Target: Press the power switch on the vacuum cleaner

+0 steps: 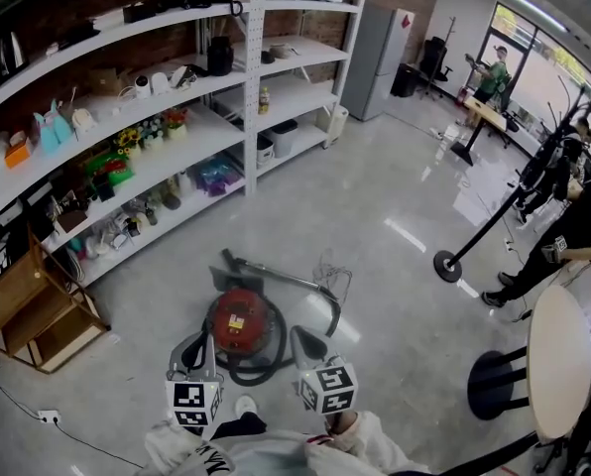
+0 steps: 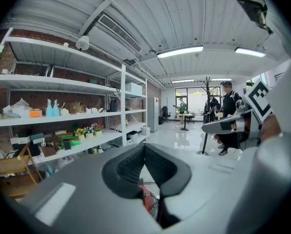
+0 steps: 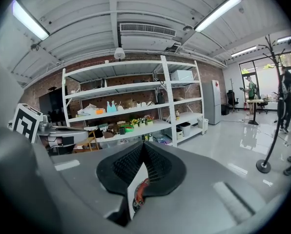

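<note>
The red vacuum cleaner (image 1: 241, 323) stands on the grey floor (image 1: 395, 266), with its black hose (image 1: 244, 373) curled round its near side. The left gripper (image 1: 194, 350) and the right gripper (image 1: 308, 345) hang over it, one at each side of the body. On both, the fingers (image 2: 123, 169) (image 3: 160, 167) meet at the tips with nothing between them, and a little of the red body shows under them.

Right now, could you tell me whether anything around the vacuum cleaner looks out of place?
Nothing looks spilled or damaged. The vacuum cleaner sits on the floor. Its hose loops loosely round it and its wand lies flat on the far side, which is untidy rather than wrong.
</note>
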The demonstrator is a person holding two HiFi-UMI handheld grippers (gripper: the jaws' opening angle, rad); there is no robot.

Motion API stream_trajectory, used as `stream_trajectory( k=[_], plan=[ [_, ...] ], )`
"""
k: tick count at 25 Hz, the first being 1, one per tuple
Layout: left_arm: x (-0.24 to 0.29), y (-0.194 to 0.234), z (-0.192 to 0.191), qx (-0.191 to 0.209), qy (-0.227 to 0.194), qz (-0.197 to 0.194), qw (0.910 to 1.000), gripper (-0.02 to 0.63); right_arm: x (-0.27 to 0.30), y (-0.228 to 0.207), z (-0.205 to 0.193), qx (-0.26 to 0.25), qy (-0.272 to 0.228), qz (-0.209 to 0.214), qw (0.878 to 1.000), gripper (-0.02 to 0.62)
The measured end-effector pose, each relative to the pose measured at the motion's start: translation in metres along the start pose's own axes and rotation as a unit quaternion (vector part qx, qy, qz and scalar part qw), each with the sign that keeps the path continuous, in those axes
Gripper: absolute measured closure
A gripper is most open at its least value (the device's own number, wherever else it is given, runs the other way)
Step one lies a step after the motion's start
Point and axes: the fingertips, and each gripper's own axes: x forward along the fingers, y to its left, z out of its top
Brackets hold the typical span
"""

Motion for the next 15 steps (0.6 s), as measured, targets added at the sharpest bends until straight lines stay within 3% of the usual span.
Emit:
stream_trajectory(
  k=[15],
  plan=[
    [-0.044, -0.069, -0.001, 0.002, -0.004, 0.008, 1.0000, 0.606, -0.064, -0.009, -0.032, 0.013, 0.005, 0.017, 1.000, 0.595]
  ],
)
